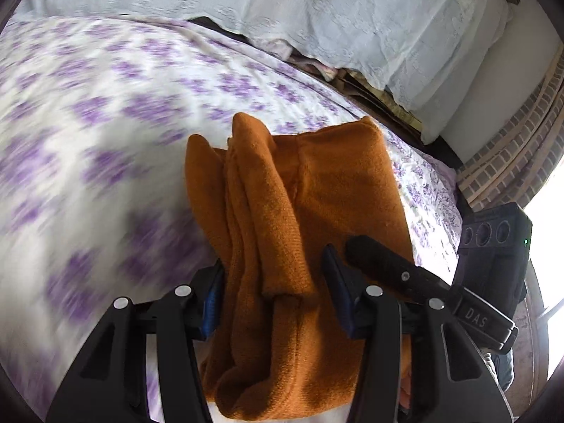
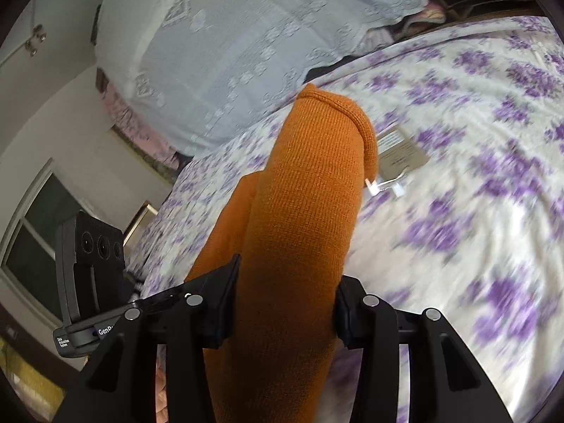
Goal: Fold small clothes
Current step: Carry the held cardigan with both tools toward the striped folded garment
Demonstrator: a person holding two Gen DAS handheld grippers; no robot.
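Note:
An orange knitted garment hangs bunched between the fingers of my left gripper, which is shut on it above the bed. In the right wrist view the same orange garment runs forward between the fingers of my right gripper, which is shut on it too. A paper tag on a white string lies on the sheet beside the garment's far end. The right gripper's body shows at the right of the left wrist view, and the left gripper's body at the left of the right wrist view.
The bed has a white sheet with purple flowers. A pale blue lace cloth covers furniture behind the bed. A brick wall and a bright window lie at the right; a window lies at the left in the right wrist view.

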